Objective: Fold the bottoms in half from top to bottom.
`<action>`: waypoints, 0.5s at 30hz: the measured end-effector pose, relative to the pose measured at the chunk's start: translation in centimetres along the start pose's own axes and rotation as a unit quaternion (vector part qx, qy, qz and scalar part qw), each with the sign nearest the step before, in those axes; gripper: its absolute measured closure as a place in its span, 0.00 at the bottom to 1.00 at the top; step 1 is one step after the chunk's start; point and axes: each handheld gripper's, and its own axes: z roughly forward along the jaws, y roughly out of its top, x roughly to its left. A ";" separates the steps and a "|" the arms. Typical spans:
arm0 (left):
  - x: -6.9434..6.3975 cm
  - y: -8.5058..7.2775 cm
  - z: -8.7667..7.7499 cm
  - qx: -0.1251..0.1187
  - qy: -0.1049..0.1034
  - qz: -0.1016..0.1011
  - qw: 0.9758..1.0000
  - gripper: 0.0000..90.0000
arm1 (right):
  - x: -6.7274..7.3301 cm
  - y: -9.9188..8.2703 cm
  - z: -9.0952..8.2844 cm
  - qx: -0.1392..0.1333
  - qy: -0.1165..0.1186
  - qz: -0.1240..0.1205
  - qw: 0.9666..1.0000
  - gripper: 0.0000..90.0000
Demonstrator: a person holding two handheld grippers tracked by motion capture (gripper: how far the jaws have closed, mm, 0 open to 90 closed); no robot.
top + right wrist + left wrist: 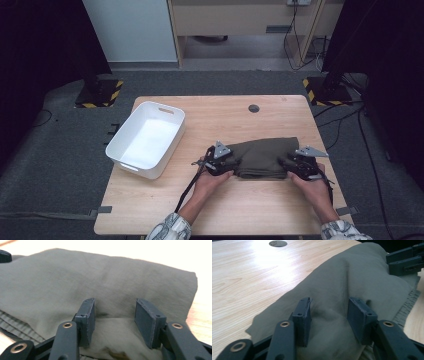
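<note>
A folded olive-green cloth (262, 157) lies on the wooden table (225, 210), right of its middle. My left gripper (231, 165) is at the cloth's left end. In the left gripper view a hump of the cloth (352, 277) sits between the jaws of the left gripper (329, 312), which stand apart and do not clearly pinch it. My right gripper (289, 167) is at the cloth's right end. In the right gripper view its own jaws (113, 315) close on a thick fold of the cloth (100, 277). The right gripper (404, 261) also appears past the cloth in the left gripper view.
A white plastic bin (142, 170) stands on the table's left part with nothing in it. A round cable hole (254, 108) is near the far edge. Dark carpet and stand bases with yellow-black stripes surround the table.
</note>
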 end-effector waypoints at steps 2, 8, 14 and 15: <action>0.4 0.3 -0.8 -0.005 0.003 -0.001 1.000 0.57 | 0.3 0.3 -0.6 -0.010 0.001 -0.005 1.000 0.56; 2.5 1.5 -2.8 -0.023 0.025 -0.013 0.999 0.58 | 0.7 -0.4 -0.7 0.014 -0.002 -0.013 1.000 0.56; 4.1 1.1 -2.8 -0.010 0.038 -0.014 0.999 0.55 | 0.6 -0.7 -0.5 0.020 0.001 -0.014 1.000 0.57; 4.2 0.8 -2.8 -0.006 0.037 -0.015 0.999 0.54 | 0.6 -0.7 -0.4 0.020 0.002 -0.012 1.000 0.57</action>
